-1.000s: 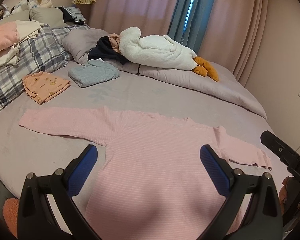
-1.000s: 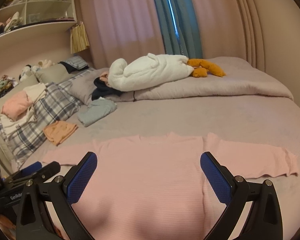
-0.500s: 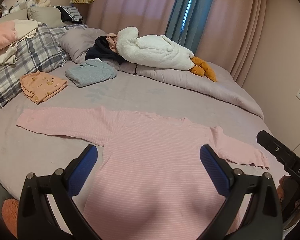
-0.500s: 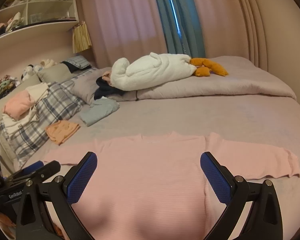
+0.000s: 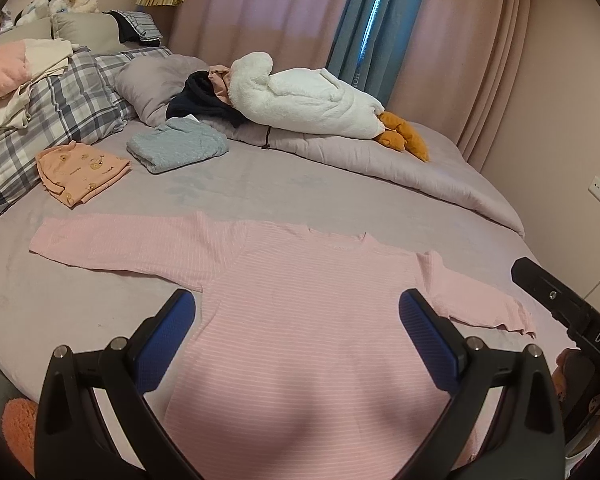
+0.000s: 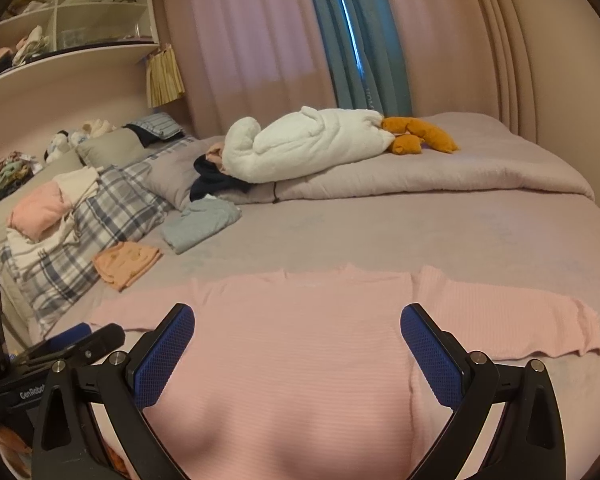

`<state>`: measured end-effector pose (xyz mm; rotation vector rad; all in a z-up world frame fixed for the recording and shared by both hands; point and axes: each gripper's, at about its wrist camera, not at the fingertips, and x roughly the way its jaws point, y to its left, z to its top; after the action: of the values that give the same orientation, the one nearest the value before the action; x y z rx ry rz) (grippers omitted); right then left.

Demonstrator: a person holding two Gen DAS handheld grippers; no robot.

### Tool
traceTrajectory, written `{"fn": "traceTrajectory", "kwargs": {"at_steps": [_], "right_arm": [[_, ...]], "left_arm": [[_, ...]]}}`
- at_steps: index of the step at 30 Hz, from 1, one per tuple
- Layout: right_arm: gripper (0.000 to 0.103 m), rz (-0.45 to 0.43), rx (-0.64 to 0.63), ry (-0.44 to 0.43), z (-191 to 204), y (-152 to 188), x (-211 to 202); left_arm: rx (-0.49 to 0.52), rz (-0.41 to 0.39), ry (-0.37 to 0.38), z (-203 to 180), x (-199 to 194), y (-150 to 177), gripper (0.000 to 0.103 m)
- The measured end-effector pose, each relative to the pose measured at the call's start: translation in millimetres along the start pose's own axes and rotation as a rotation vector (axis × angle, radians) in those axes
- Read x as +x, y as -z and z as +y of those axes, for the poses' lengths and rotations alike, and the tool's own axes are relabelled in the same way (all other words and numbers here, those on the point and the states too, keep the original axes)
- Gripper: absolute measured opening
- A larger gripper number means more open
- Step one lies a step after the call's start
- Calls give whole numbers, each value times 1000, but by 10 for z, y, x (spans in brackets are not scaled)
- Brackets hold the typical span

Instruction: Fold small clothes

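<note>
A pink striped long-sleeved top [image 5: 308, 304] lies flat on the grey bed, both sleeves spread out to the sides; it also shows in the right wrist view [image 6: 300, 340]. My left gripper [image 5: 296, 332] is open and empty, hovering above the top's body. My right gripper [image 6: 298, 344] is open and empty, also above the body. The right gripper's black housing [image 5: 560, 312] shows at the right edge of the left view. The left gripper [image 6: 64, 344] shows at the lower left of the right view.
A folded orange garment [image 5: 80, 172] and a folded grey-blue garment [image 5: 176, 148] lie on the bed to the far left. A plaid pillow [image 5: 60, 116], a white plush goose [image 5: 300, 104] and a rolled duvet [image 5: 400, 168] sit behind. Wall at right.
Both grippers have drawn back and risen slightly from the top; the top lies as before and the jaws stay open.
</note>
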<state>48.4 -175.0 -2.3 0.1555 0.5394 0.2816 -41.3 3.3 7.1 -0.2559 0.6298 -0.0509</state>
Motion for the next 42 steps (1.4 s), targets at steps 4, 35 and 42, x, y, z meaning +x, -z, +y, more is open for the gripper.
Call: {"fn": "traceTrajectory", "kwargs": {"at_steps": [4, 35, 42], "right_arm": [[102, 1, 0, 0, -17, -17, 1], [102, -3, 7, 1, -108, -41, -5], [102, -5, 7, 1, -135, -56, -6]], "left_arm": [[1, -1, 0, -12, 6, 5, 102], [1, 15, 14, -63, 29, 49, 101], [2, 21, 15, -83, 33, 53, 101]]}}
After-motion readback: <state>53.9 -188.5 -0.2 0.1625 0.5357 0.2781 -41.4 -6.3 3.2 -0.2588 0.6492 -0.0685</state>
